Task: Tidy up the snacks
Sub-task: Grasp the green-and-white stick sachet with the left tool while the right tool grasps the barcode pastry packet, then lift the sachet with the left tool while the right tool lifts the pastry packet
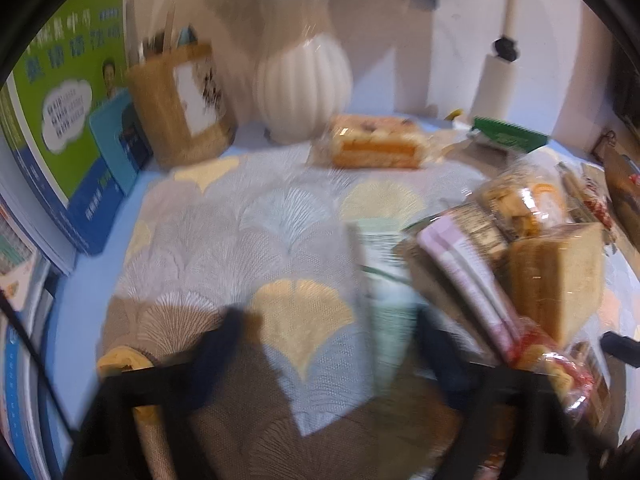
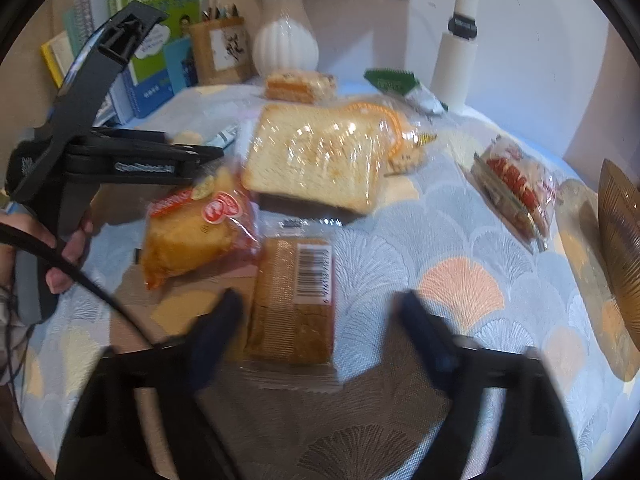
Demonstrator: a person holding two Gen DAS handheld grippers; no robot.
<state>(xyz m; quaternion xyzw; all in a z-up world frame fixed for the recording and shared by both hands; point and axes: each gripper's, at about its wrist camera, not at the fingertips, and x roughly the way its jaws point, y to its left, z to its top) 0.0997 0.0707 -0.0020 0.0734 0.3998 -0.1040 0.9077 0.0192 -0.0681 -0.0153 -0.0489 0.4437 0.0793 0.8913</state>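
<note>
Evidently mid-sort. Hovers the right gripper (image 2: 322,316) low over the tablecloth (image 2: 400,240), jaws spread wide and gripping nothing. Straddles a brown cake packet (image 2: 296,292), barcode up, lying between the fingers and nearer the left one; probably lined up that way for a pinch across its narrow width.

Shows the left gripper (image 1: 332,332) likewise wide apart and empty, with a pale green packet (image 1: 382,300) just inside its right finger. Too blurred to say whether touching.

Just ahead of the right gripper: a bagged bread slice (image 2: 320,152), flat on the cloth. Off its left finger, a bun in a red wrapper (image 2: 192,232). Farther ahead, a layered cake (image 2: 300,86); ahead and to the right, a red-striped packet (image 2: 516,184), well apart from the rest. Seems only loosely grouped so far.

As for containers: far ahead, a pen pot (image 2: 218,54) holding pencils and a white vase (image 2: 286,40) holding flowers. At the right gripper's far right, a ribbed golden basket (image 2: 620,248), contents out of sight; possibly meant for the snacks.
</note>
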